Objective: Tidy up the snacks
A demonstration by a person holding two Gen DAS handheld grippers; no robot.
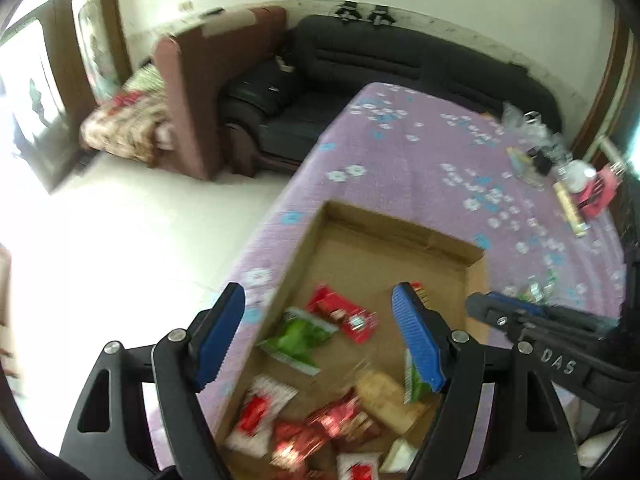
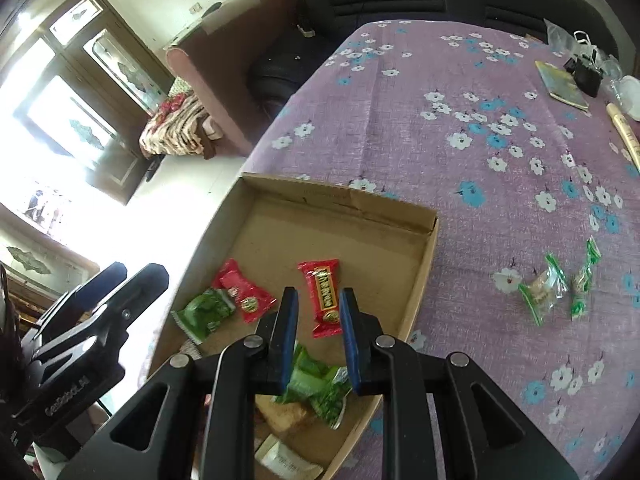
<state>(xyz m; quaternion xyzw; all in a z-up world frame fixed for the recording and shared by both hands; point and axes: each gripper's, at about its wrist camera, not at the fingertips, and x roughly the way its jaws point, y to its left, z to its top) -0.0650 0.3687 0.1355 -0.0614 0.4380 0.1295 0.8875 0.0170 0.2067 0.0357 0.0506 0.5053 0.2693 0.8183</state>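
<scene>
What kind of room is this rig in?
Most likely a home living room. A dark sofa stands along the wall, a table with a purple flowered cloth holds the cardboard box of snacks, and a wooden glass-fronted cabinet stands by the bright window.

Left gripper: matte black plastic body, triangular cut-outs in the arms, round silver pivot screws at the linkages, and two blue ribbed finger pads. Right gripper: same black frame, silver screws and blue pads. In the left wrist view its side carries white lettering "DAS". In the right wrist view, the left unit's side carries pale lettering, partly legible.
</scene>
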